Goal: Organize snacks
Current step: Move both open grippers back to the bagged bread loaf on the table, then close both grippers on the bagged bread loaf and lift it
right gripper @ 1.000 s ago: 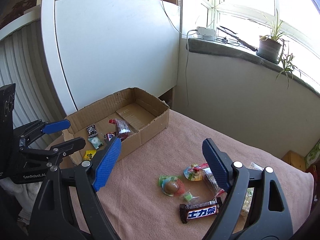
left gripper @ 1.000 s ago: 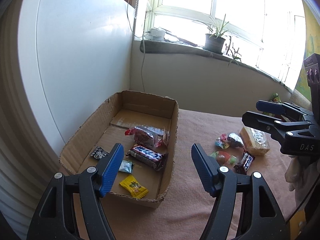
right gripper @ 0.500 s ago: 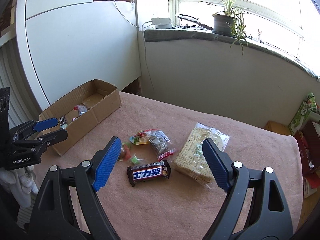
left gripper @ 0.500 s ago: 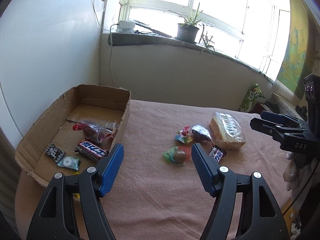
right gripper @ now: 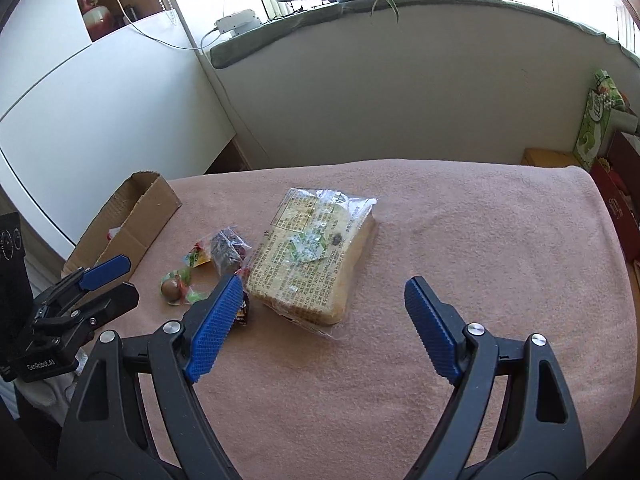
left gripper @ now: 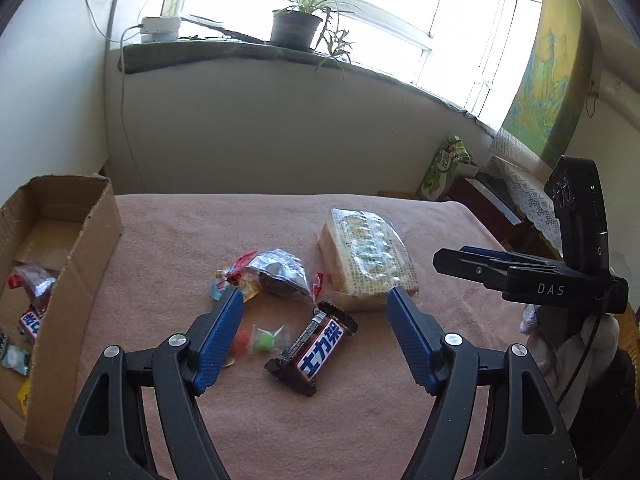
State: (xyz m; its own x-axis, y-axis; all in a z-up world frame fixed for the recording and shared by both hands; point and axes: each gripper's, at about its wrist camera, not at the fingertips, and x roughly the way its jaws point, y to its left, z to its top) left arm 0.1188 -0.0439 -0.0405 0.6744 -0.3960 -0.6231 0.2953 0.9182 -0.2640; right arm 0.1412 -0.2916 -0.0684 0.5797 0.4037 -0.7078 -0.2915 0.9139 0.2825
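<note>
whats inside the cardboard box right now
In the left wrist view the cardboard box holds a red-and-silver packet, a chocolate bar and a small green-white sachet. Its near wall hides the rest of the floor.

The left gripper [left gripper: 314, 300] tips down toward the table. Its two blue pads [left gripper: 218, 340] stand far apart and are spreading wider, and they hold nothing. The right gripper [right gripper: 324, 292] tips down too. Its blue pads [right gripper: 430, 340] stand very wide apart and grip nothing. The two grippers are side by side, each seen at the edge of the other's view.
</note>
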